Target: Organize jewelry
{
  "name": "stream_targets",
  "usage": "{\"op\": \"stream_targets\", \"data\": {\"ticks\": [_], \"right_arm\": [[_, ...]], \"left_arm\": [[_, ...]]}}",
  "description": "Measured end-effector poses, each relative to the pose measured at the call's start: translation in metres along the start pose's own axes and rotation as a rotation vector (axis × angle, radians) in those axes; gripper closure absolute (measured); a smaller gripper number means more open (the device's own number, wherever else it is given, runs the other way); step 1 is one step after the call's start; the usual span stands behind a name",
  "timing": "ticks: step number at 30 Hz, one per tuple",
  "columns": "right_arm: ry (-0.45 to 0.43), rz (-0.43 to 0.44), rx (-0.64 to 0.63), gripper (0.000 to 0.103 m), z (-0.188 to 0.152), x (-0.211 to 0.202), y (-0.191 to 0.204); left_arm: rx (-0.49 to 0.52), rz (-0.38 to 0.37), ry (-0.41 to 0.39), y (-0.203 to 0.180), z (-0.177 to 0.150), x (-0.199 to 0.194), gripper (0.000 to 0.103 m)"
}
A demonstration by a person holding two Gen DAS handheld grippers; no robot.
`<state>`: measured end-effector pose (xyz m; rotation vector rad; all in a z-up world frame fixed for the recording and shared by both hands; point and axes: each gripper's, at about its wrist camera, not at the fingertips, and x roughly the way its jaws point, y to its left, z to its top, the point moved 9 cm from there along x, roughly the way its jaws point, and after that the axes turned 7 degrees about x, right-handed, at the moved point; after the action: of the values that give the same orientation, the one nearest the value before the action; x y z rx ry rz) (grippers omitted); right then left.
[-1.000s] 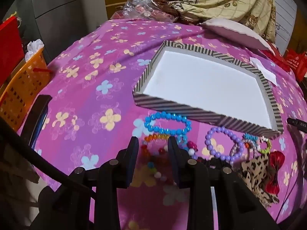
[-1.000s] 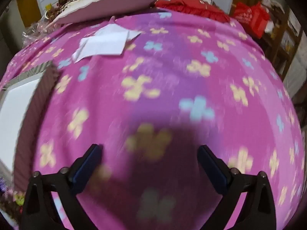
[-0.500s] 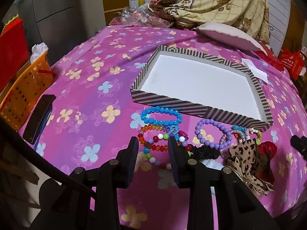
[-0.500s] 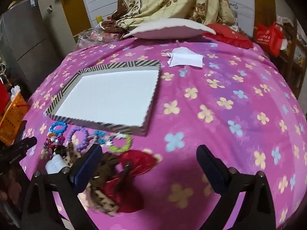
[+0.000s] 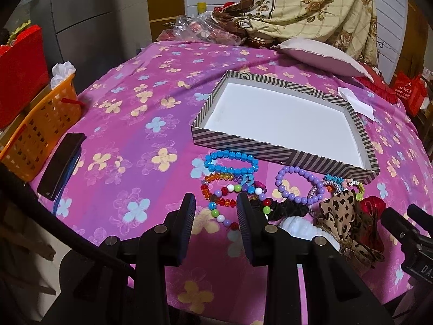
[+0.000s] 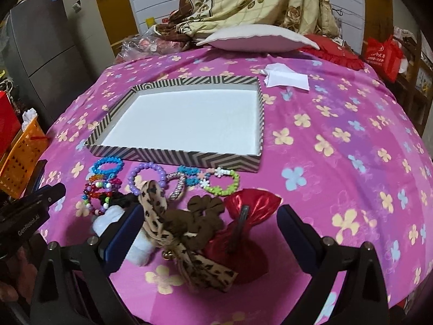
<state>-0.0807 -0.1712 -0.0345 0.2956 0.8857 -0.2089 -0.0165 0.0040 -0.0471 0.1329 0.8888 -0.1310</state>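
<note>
- Since a second ago the right gripper [image 6: 209, 226] has swung from bare cloth to hang over the hair bows, and the left gripper [image 5: 215, 218] has pulled back a little, so more of the table shows.
- Both pairs of tongs stand apart with nothing between the pads; the right pair is spread wider.
- On the pink flowered cloth [image 6: 338, 140] lies a striped tray [image 6: 173, 157], its white floor bare.
- Just in front of the tray's near wall sits the jewelry: a blue bracelet [image 5: 230, 161], a purple bracelet [image 5: 297, 187], a green bracelet [image 6: 223, 182] and a mixed tangle of coloured beads [image 5: 230, 200].
- Nearer the camera lie a leopard bow [image 6: 162, 216], a brown bow [image 6: 197, 219] and a red bow [image 6: 249, 216], overlapping; what the white thing [image 6: 108, 219] under the left pad is, I cannot tell.
- At the table's left edge are a phone [image 5: 61, 162] and an orange basket [image 5: 35, 132].
</note>
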Motion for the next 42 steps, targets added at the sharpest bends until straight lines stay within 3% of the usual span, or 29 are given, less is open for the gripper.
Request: {"op": "stream_targets", "data": {"ticks": [4, 12, 27, 42], "right_arm": [[-0.007, 0.006, 0.0, 0.003, -0.002, -0.002, 0.005], [-0.101, -0.033, -0.083, 0.003, 0.001, -0.012, 0.018], [-0.047, 0.012, -0.106, 0.003, -0.01, -0.006, 0.033], [-0.013, 0.0, -0.082, 0.003, -0.013, -0.002, 0.027]], "left_arm": [[-0.001, -0.006, 0.002, 0.0, -0.002, -0.001, 0.062], [0.001, -0.01, 0.009, -0.004, -0.005, 0.0, 0.062], [-0.01, -0.023, 0.037, -0.006, -0.011, 0.007, 0.062], [-0.013, -0.026, 0.044, -0.002, -0.014, 0.009, 0.062]]}}
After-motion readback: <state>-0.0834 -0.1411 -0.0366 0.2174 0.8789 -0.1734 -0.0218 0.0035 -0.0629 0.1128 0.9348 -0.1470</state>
